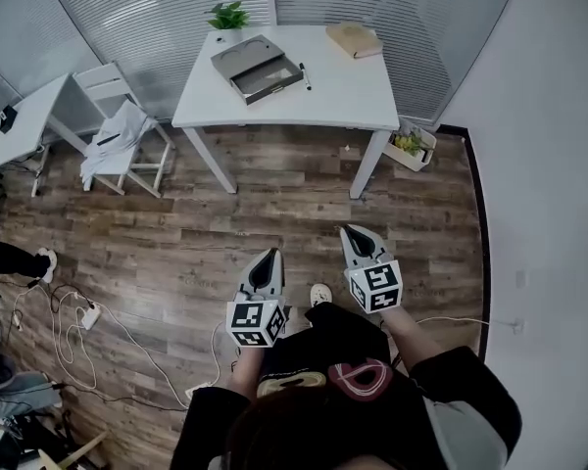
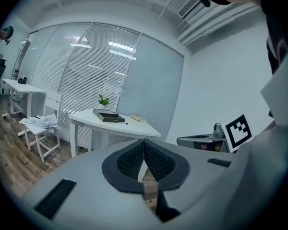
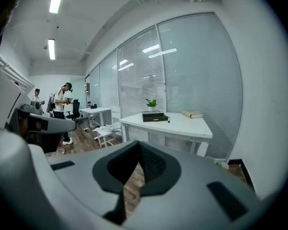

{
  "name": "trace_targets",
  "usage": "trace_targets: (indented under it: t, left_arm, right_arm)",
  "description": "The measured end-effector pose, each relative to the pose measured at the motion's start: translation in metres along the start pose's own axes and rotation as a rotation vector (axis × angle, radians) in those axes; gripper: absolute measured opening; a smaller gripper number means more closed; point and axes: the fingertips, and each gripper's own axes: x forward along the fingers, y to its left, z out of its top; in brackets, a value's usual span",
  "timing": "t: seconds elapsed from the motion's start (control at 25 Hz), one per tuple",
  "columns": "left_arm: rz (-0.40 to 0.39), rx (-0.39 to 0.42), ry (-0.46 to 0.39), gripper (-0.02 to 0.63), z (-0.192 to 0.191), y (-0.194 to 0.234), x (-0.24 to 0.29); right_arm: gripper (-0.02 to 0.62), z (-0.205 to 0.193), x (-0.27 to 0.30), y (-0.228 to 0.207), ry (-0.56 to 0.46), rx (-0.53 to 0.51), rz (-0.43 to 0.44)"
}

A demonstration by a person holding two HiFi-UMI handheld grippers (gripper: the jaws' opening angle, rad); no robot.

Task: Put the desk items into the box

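Left gripper: jaws pressed together, nothing btwn them. Right gripper: same, closed and empty. Both are matte grey plastic w/ black ribbed pads, each carrying a black-and-white marker cube. They're held side by side, low in front of the person, pointing fwd toward the table, well apart from it.

Below and ahead: wood-plank floor, brown, streaky grain.

Beyond it: white table, smooth top, rounded corners, slim legs. On it:
- box, grey, shallow, rectangular, near the centre-left; a flat grey panel lies over its far half, prob. the lid, can't tell if hinged.
- pen, thin, dark, just right of the box.
- book, tan, thick, at the far right corner.
- plant, green leaves, pale pot, at the far edge behind the box.

Step, as I judge it: the approach; nothing packed yet, all items outside the box. Next move likely calls for closing in on the table, spreading one gripper's jaws, and pinching a small item. The pen is nearest the box but thin and may roll.
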Motion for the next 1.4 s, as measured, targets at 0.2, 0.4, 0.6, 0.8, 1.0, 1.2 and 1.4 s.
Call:
trace_targets:
  t: [0.2, 0.4, 0.6, 0.8, 1.0, 1.2, 1.4]
  left_arm:
    - [0.02, 0.005, 0.001, 0.018, 0.011, -0.003, 0.043]
    - [0.04, 0.006, 0.002, 0.018, 0.015, -0.008, 0.073]
    - [0.048, 0.005, 0.006, 0.018, 0.016, -0.016, 0.092]
    - [0.044, 0.006, 0.031, 0.018, 0.009, -0.016, 0.103]
    - [0.028, 0.006, 0.021, 0.018, 0.019, -0.014, 0.121]
    - [0.014, 0.004, 0.013, 0.018, 0.027, 0.006, 0.141]
    - [-0.034, -0.014, 0.009, 0.018, 0.045, 0.029, 0.178]
  right_arm:
    - [0.011, 0.008, 0.029, -0.027, 0.021, -0.024, 0.049]
    - [0.011, 0.012, 0.045, -0.053, 0.02, -0.018, 0.073]
    - [0.011, 0.016, 0.056, -0.076, 0.014, 0.004, 0.079]
    - [0.011, 0.016, 0.066, -0.082, 0.016, 0.012, 0.086]
    - [0.011, 0.02, 0.077, -0.087, 0.026, 0.0, 0.088]
    - [0.011, 0.03, 0.1, -0.093, 0.021, 0.007, 0.068]
    - [0.011, 0.046, 0.131, -0.106, 0.029, 0.022, 0.029]
